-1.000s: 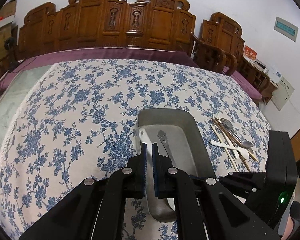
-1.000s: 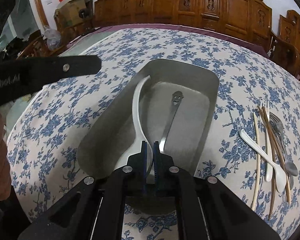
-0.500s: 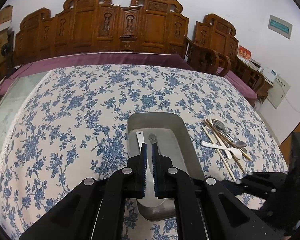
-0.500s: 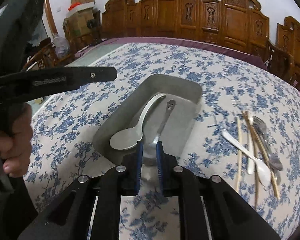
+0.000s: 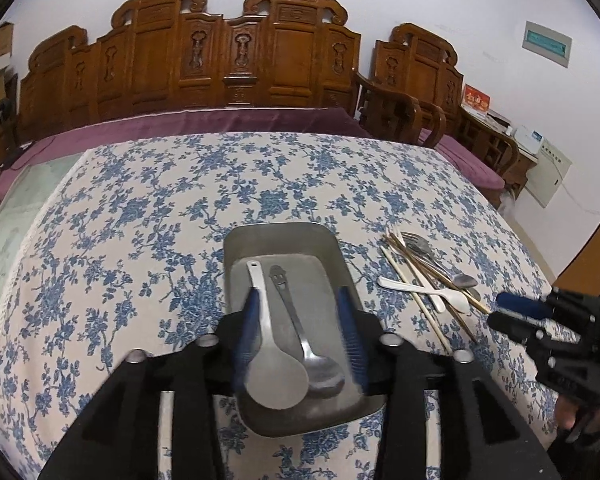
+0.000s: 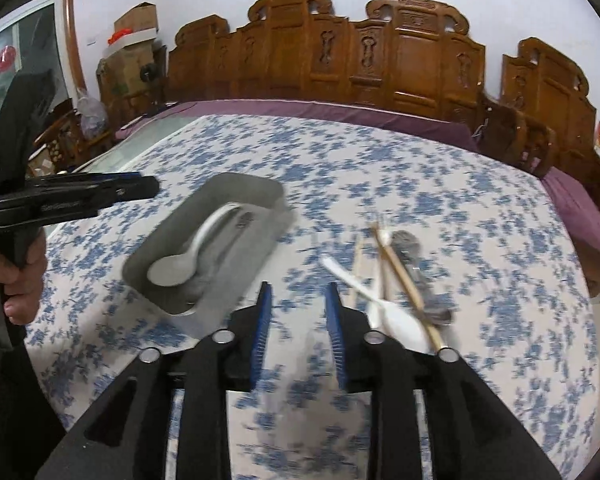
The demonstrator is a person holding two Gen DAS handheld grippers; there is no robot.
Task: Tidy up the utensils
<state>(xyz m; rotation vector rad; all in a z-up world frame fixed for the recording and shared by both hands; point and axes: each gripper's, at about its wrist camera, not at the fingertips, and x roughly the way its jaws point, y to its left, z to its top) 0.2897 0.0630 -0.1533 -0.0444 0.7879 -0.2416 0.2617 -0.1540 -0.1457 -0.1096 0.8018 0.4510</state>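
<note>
- Left wrist view: your left gripper (image 5: 300, 332) hangs over the near end of the metal tray (image 5: 332, 248), its jaws spread after just opening, with nothing pinched between them.
- Beneath and between the blue pads lie a white spoon (image 5: 268, 356) and a steel spoon (image 5: 300, 332), both flat inside the tray with handles pointing away from you.
- Right of that claw, on the floral tablecloth (image 5: 140, 220), the loose utensil pile (image 5: 432, 284) holds chopsticks, a fork and white spoons.
- Farther right, your right gripper (image 5: 516, 312) hovers near that pile.
- Right wrist view: your right gripper's jaws stand apart, just opened, empty, above bare cloth.
- Ahead to the left sits the tray; ahead to the right lies the pile, blurred.
- At far left your left gripper shows side-on, gripped in a hand (image 6: 16, 276).
</note>
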